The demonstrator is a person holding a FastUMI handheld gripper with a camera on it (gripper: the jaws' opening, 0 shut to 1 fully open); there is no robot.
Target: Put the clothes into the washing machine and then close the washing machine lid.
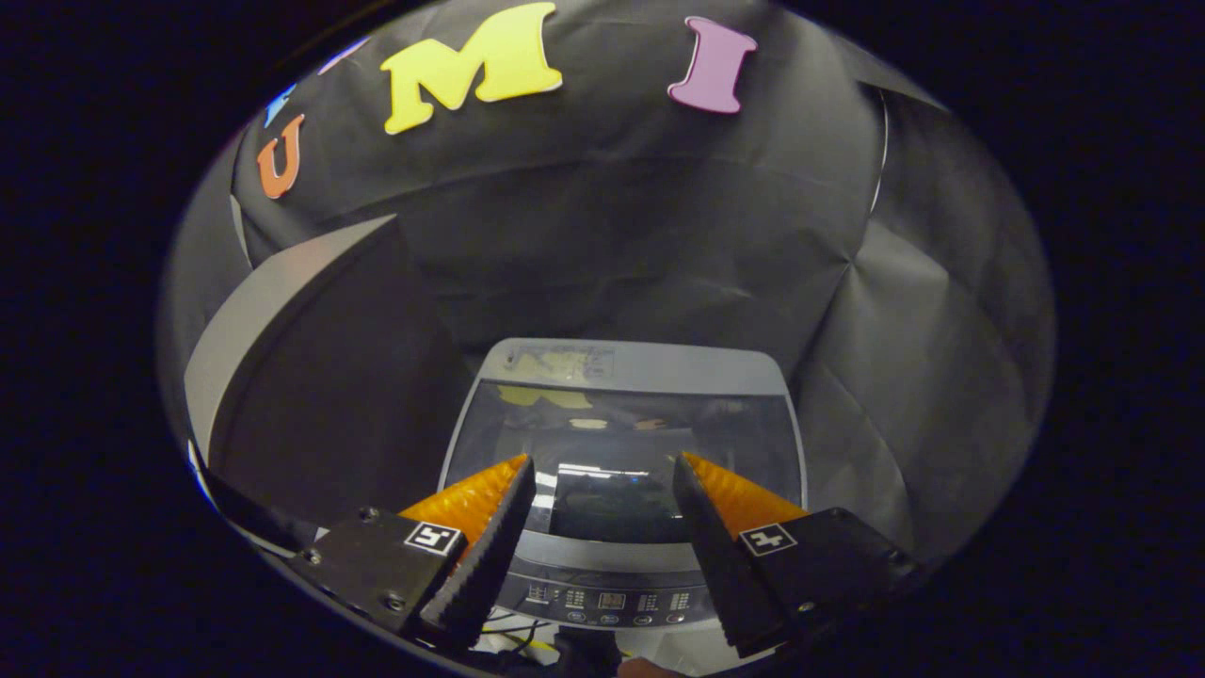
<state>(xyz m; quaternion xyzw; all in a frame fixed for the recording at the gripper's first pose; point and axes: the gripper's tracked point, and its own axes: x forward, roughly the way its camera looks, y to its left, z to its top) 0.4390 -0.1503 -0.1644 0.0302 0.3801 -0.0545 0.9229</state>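
A grey top-loading washing machine (621, 367) stands below and ahead of me, its dark glass lid (621, 443) lying flat and closed over the tub. Its control panel (612, 598) with small buttons runs along the near edge, between my fingers. My gripper (602, 471) hovers above the lid, open, with nothing between its orange-backed fingers (471, 499). No clothes are visible; the glass mostly reflects the surroundings, so the tub's contents cannot be made out.
A grey and dark slanted panel (301, 377) rises to the left of the machine. Black cloth walls close in behind and to the right. Some cables (513, 640) lie below the machine's front edge.
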